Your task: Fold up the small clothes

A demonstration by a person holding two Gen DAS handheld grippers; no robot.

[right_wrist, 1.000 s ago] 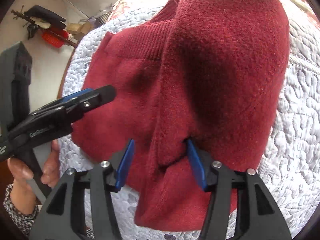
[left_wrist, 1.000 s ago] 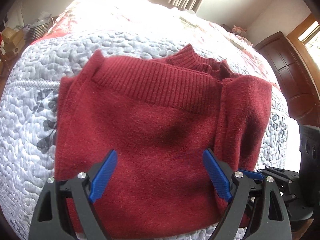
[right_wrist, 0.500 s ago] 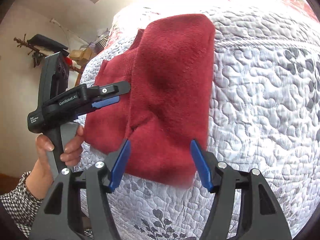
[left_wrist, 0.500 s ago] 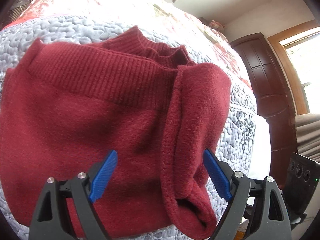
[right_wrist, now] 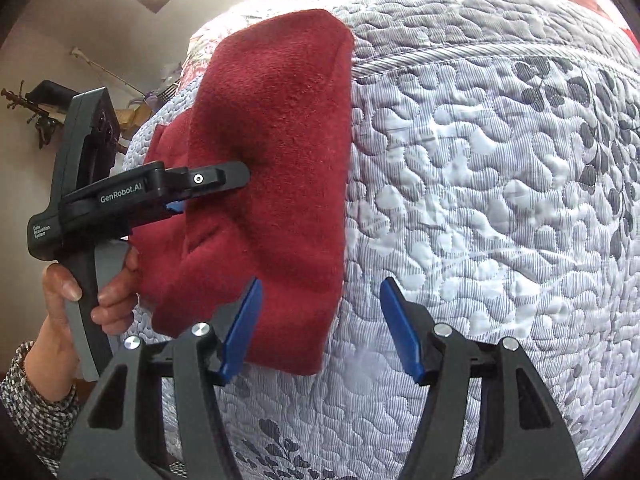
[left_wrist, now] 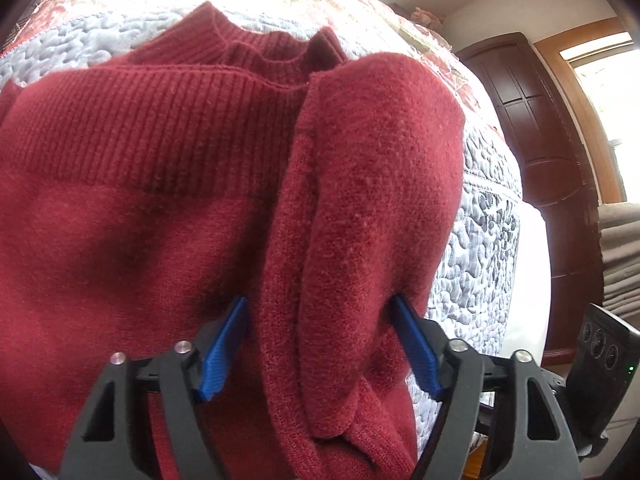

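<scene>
The red sweater is lying half-folded on the quilt. The left gripper is straddling the folded-over sleeve, fingers wide, not gripping. The right gripper is hanging wide and empty. Next, probably, pinching and tucking that sleeve.

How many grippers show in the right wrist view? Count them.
2: the right gripper at bottom centre, open over the quilt; the left gripper at left, against the red sweater.
</scene>
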